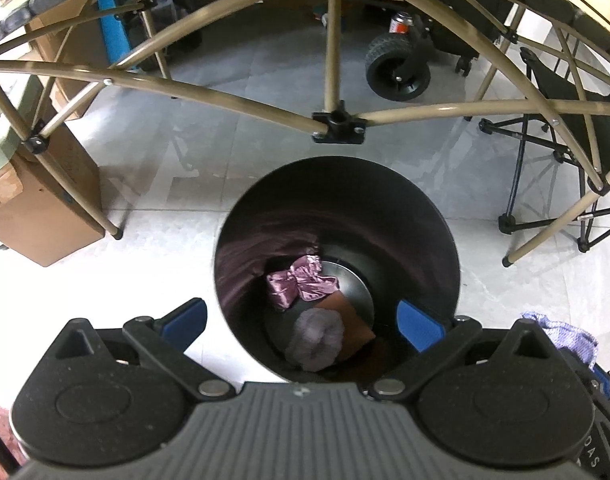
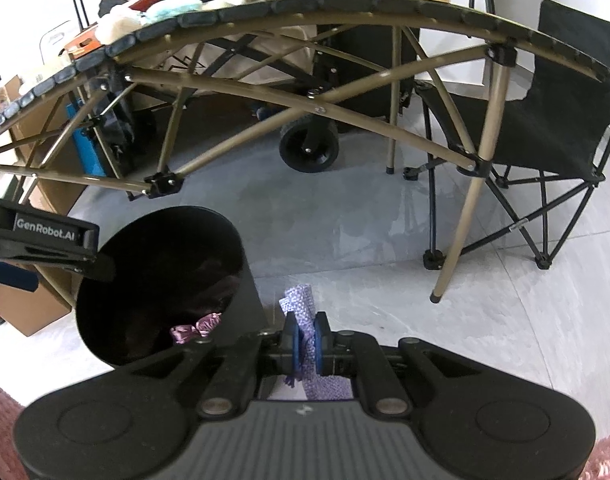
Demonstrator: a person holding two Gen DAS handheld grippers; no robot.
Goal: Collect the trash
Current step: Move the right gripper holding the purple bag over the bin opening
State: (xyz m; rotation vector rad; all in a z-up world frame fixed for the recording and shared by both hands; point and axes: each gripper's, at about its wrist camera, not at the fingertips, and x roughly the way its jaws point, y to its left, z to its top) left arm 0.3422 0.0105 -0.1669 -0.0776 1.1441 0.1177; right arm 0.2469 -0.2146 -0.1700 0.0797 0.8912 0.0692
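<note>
One purple cloth (image 2: pixel 301 320) pinched between the right claw's (image 2: pixel 305 338) pads.

Bin (image 1: pixel 385 216) stands on floor (image 1: pixel 165 280), in front of the folding table's frame (image 1: pixel 337 120). In bin: crumpled wrapper (image 1: pixel 301 282), paper ball (image 1: pixel 315 338) nearer the camera, flat card (image 1: pixel 355 330) beneath. Folding chair (image 2: pixel 545 120) right of bin, wheel (image 2: pixel 309 148) behind the frame.

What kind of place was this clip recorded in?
Probably a home room or storage corner set up with camping gear: a folding camp table on tan poles, a black folding camp chair, a wheeled wagon, cardboard boxes and a black trash bin on a tiled floor.
</note>
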